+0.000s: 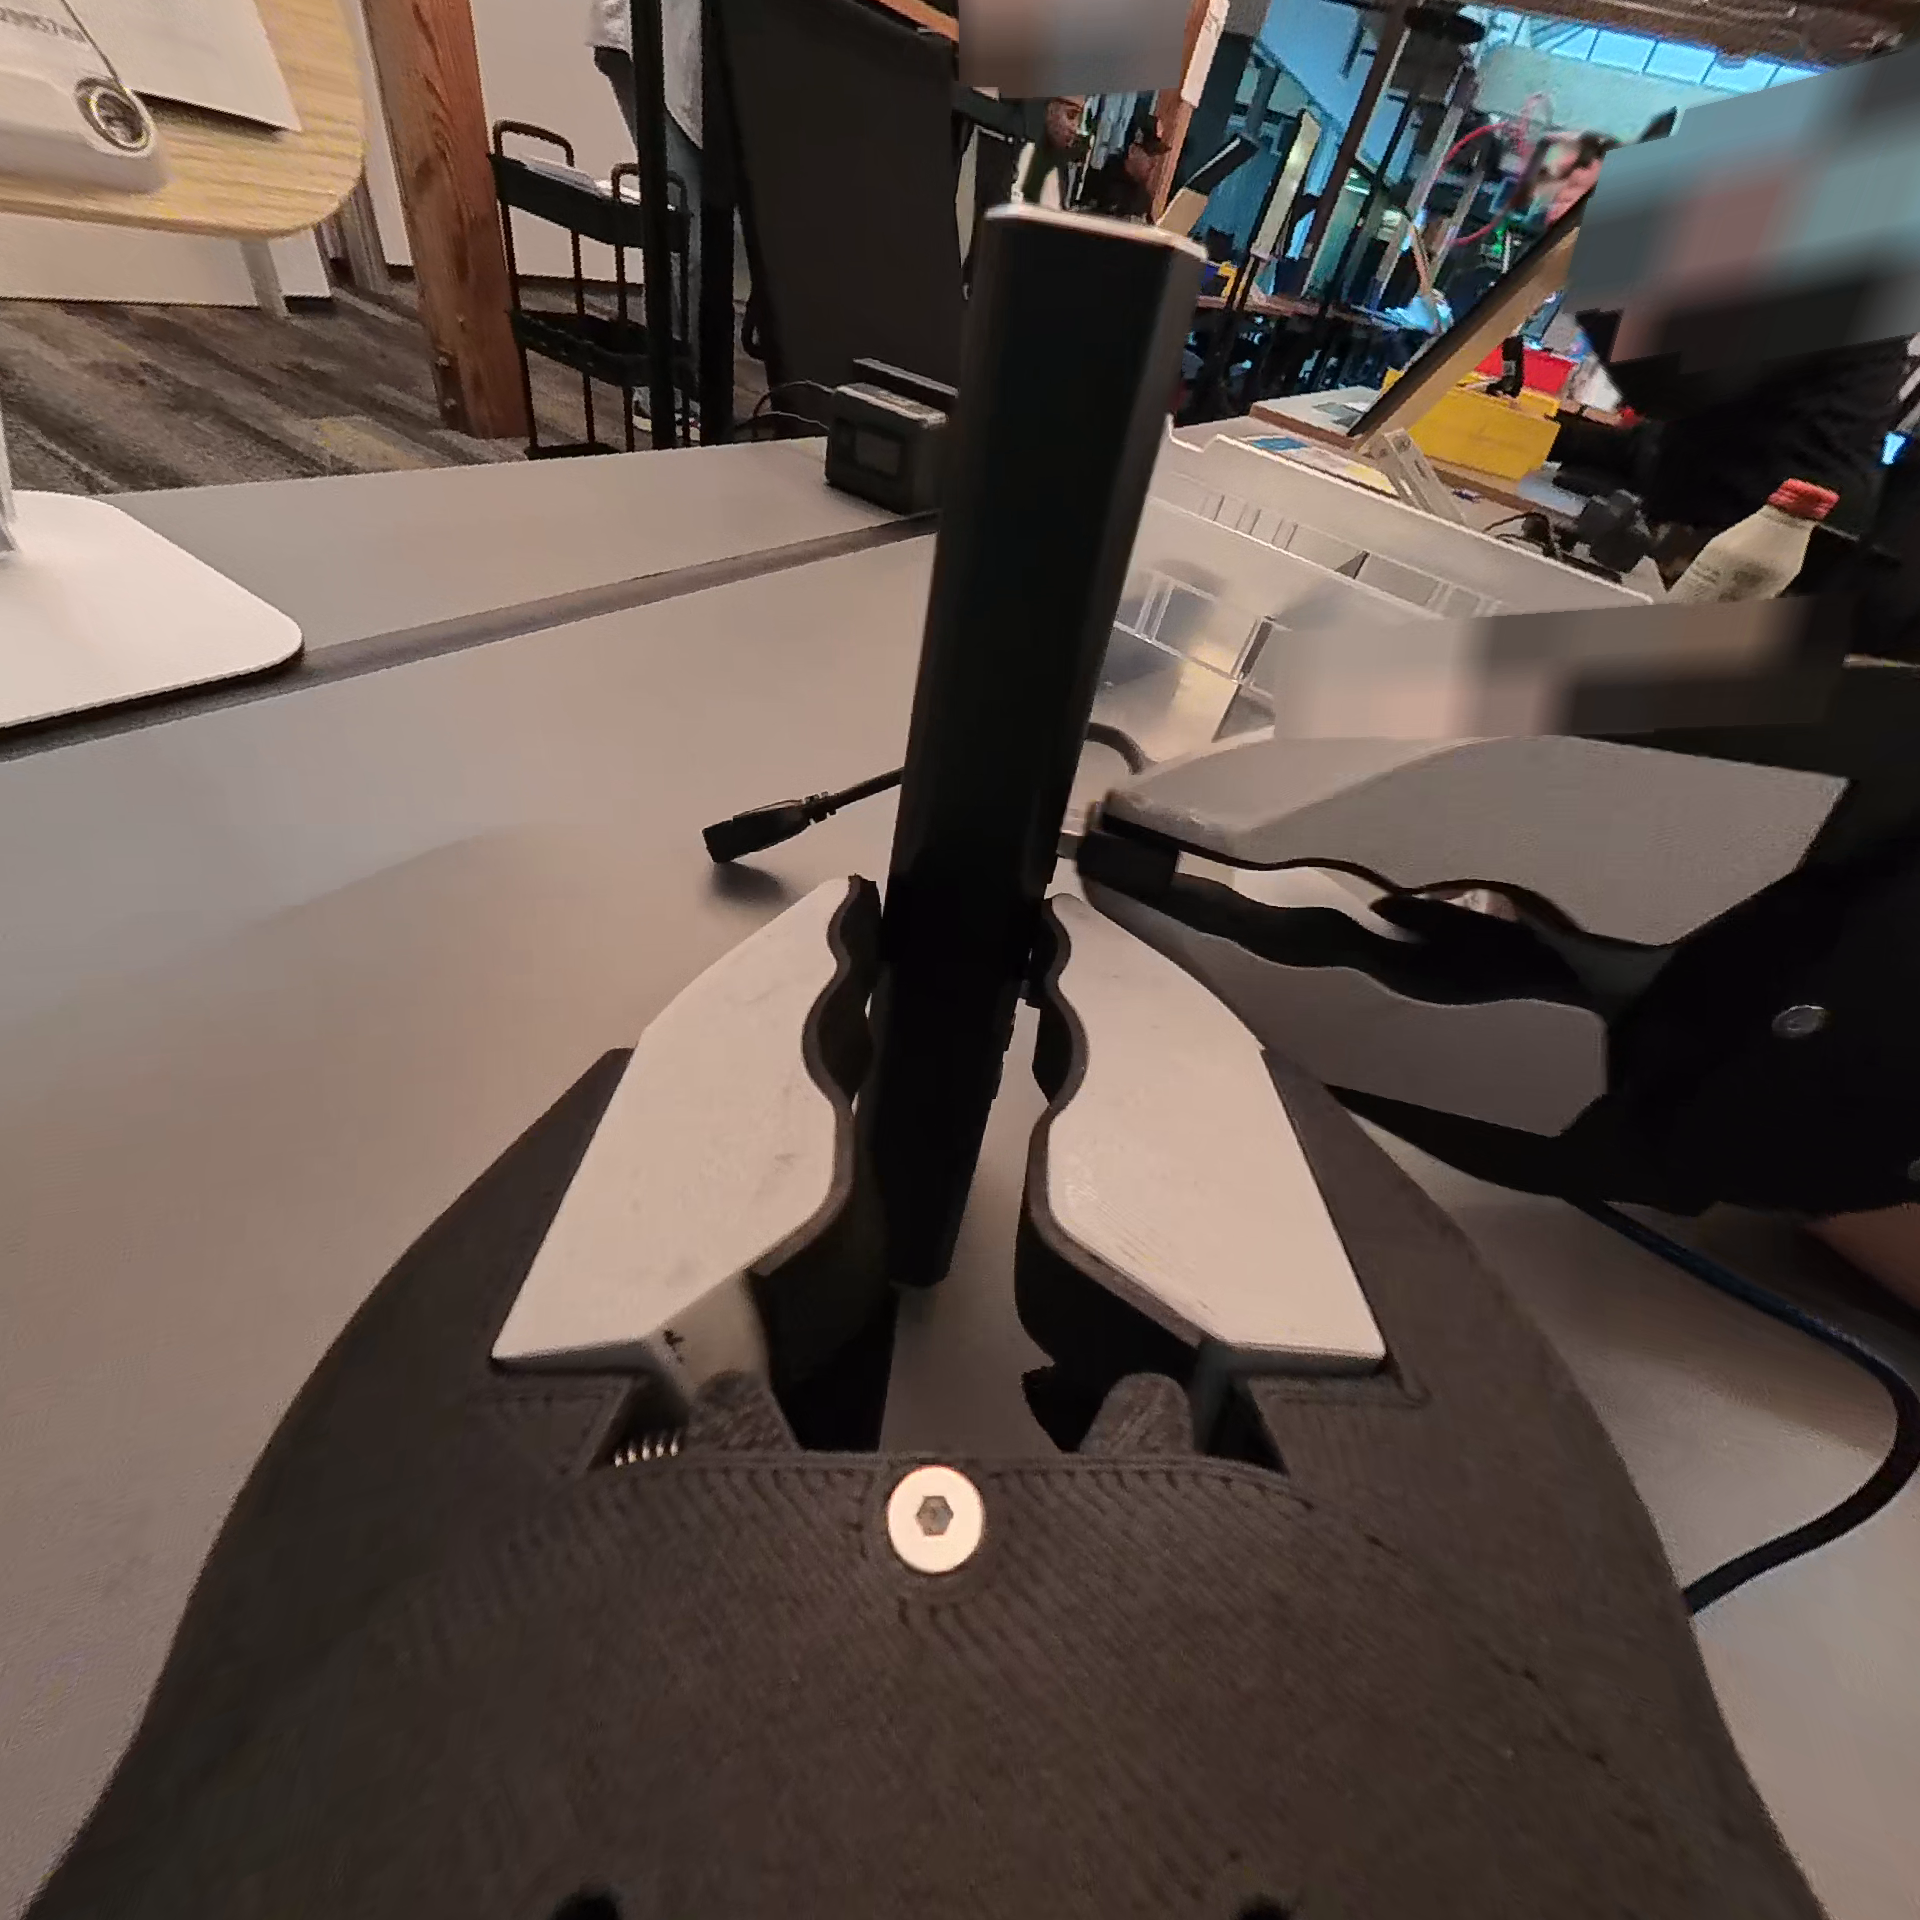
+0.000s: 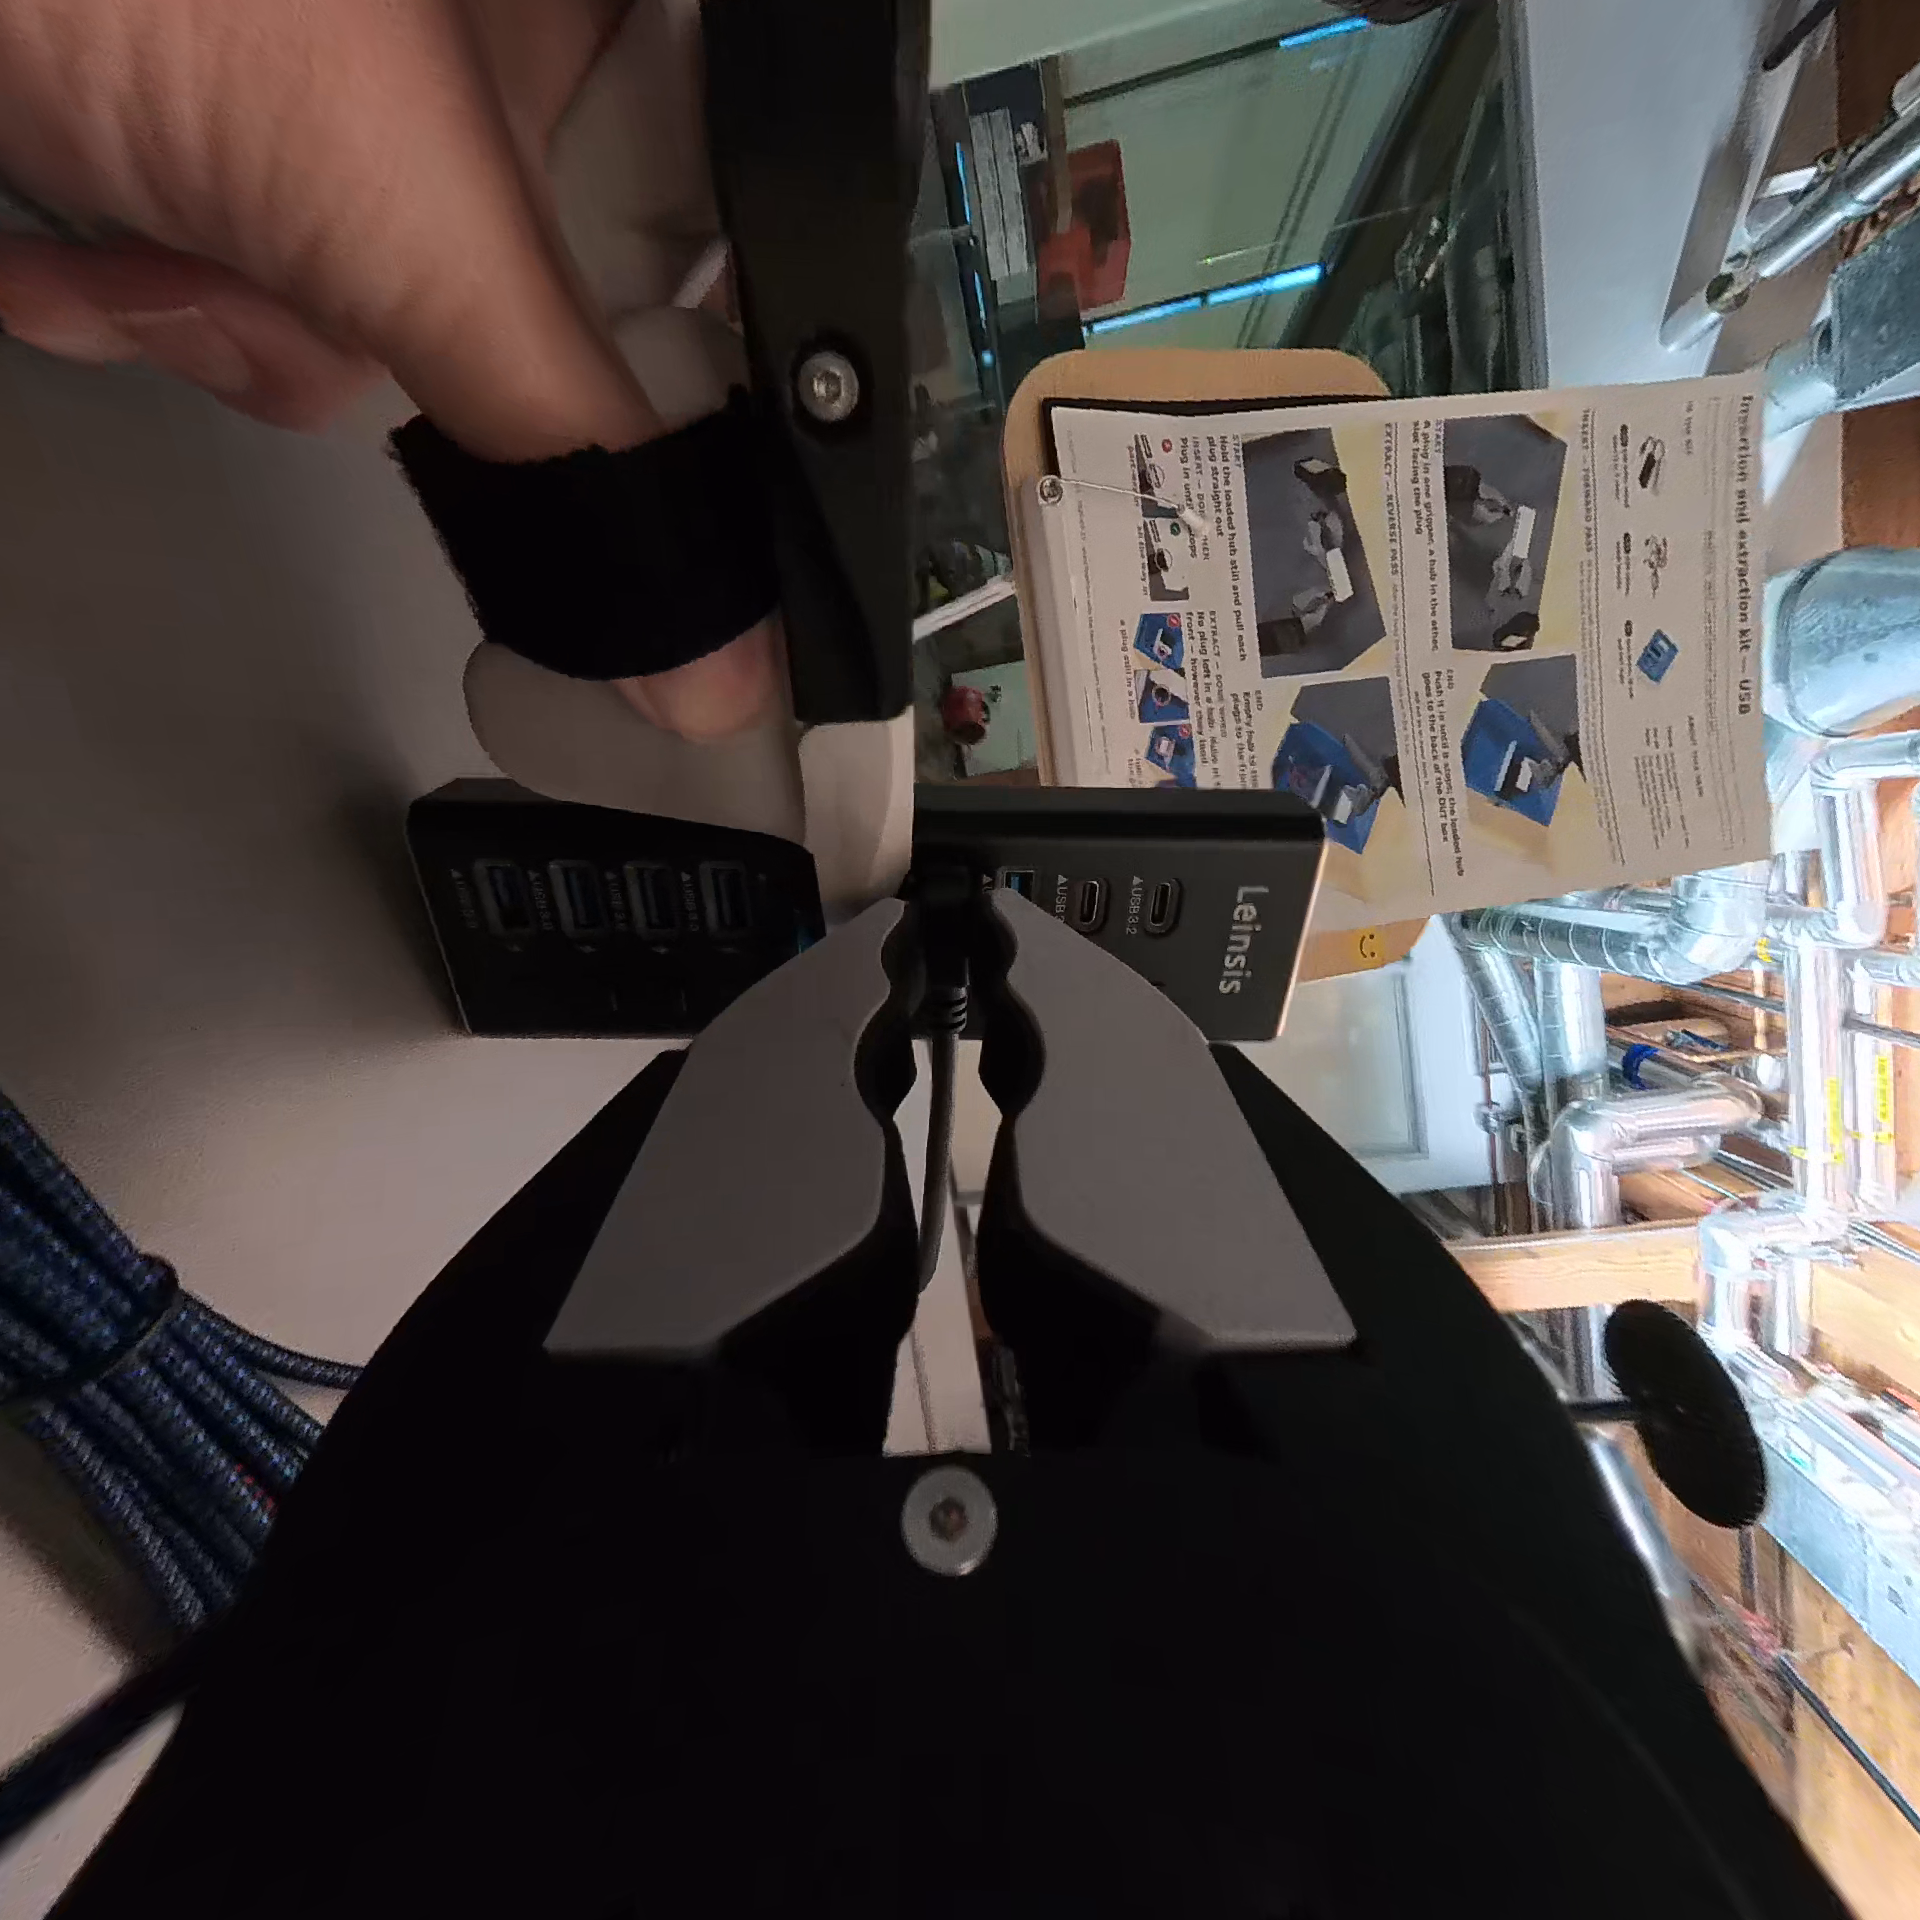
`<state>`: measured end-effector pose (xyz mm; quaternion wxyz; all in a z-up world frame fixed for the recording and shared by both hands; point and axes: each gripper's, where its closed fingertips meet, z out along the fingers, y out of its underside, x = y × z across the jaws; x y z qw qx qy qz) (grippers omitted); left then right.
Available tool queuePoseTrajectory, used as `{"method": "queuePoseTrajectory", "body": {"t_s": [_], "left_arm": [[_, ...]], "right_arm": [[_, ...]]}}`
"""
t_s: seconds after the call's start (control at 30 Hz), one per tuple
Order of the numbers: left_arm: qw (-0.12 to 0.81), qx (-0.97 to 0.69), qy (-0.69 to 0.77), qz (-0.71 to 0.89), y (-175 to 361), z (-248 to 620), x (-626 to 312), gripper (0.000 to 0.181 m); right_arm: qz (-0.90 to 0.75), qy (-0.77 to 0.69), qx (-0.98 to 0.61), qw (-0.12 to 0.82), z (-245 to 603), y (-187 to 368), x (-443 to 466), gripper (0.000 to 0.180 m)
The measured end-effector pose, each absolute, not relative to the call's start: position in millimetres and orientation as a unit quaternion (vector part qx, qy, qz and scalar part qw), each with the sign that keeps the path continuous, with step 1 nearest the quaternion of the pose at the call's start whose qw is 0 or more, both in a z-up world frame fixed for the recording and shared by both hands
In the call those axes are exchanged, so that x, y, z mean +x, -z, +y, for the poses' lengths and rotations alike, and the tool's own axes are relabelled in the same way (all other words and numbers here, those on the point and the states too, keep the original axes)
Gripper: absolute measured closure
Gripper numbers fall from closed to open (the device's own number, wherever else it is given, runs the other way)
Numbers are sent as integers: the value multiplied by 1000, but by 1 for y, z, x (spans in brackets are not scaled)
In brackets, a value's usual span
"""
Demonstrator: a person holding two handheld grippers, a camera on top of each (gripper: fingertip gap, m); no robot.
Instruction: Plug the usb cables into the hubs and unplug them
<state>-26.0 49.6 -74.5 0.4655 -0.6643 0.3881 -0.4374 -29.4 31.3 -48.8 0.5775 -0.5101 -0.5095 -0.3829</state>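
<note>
My left gripper (image 1: 951, 935) is clamped on the slim black rectangular USB hub (image 1: 1039, 582), held upright. My right gripper (image 2: 940, 935) pinches the black moulded USB plug (image 2: 940, 914) at the hub's port face. I judge that any skew in the plug could jam it, or lever the hub loose.

A white monitor base (image 1: 125, 613) sits on the grey table (image 1: 468, 790); across it, a red-capped bottle (image 1: 1756, 551) beside clear bins (image 1: 1299, 540).

Left gripper (image 1: 951, 935) clamped; right gripper (image 2: 940, 925) apparently clamped, turned sideways
</note>
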Motion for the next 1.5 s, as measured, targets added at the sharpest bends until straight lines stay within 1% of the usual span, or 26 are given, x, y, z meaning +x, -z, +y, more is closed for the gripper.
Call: {"method": "queuePoseTrajectory", "body": {"t_s": [0.07,0.1,0.2,0.3,0.37,0.43,0.5,0.57,0.67,0.73,0.77,0.8,0.83,0.87,0.97,1.07,1.2,1.27,1.33,1.37,1.4,1.47,1.5], "left_arm": [[456,-698,464,300,75,79,-47,155],[446,-698,492,270,73,89,-61,155],[500,-660,469,306,56,86,-73,155],[478,-658,470,342,59,68,-55,155],[487,-652,466,347,55,65,-52,155],[496,-642,474,343,47,64,-56,155],[489,-650,474,336,48,69,-64,156],[477,-656,490,319,50,73,-73,155],[468,-654,525,280,48,82,-88,155],[466,-645,546,261,42,84,-95,155],[467,-641,555,252,39,84,-98,155],[467,-637,561,248,37,83,-99,155],[465,-634,565,249,35,82,-100,155],[464,-632,569,249,34,81,-99,155],[455,-621,592,239,29,79,-97,155],[455,-610,604,236,23,77,-98,156],[462,-593,616,237,13,71,-100,155],[465,-587,619,236,8,69,-101,156],[467,-584,620,237,5,68,-102,155],[469,-583,619,238,4,68,-103,155],[469,-581,621,238,3,68,-103,155],[467,-577,628,234,1,67,-104,155],[466,-575,632,231,0,67,-104,155]], "right_arm": [[-521,352,-462,626,11,34,-43,171],[-506,363,-458,634,6,27,-39,171],[-467,344,-519,628,18,27,-10,170],[-454,297,-566,620,29,35,0,171],[-455,295,-581,606,30,40,8,170],[-453,247,-602,609,23,42,11,170],[-445,198,-648,585,19,53,20,171],[-467,137,-692,533,14,80,21,170],[-509,154,-695,485,11,108,30,170],[-513,111,-730,437,4,130,31,166],[-501,84,-749,425,2,136,30,165],[-494,53,-761,418,-1,137,28,158],[-492,12,-768,409,-8,137,23,155],[-486,-28,-767,418,-13,132,16,153],[-456,-114,-746,472,-22,104,1,131],[-438,-84,-740,504,-21,92,10,123],[-395,21,-771,499,-3,104,39,125],[-352,24,-807,473,4,112,52,126],[-257,26,-851,456,14,114,78,131],[-218,-2,-866,451,17,112,83,135],[-209,-52,-866,451,15,107,75,135],[-241,-135,-830,484,6,86,46,134],[-265,-144,-811,501,1,78,35,134]]}}
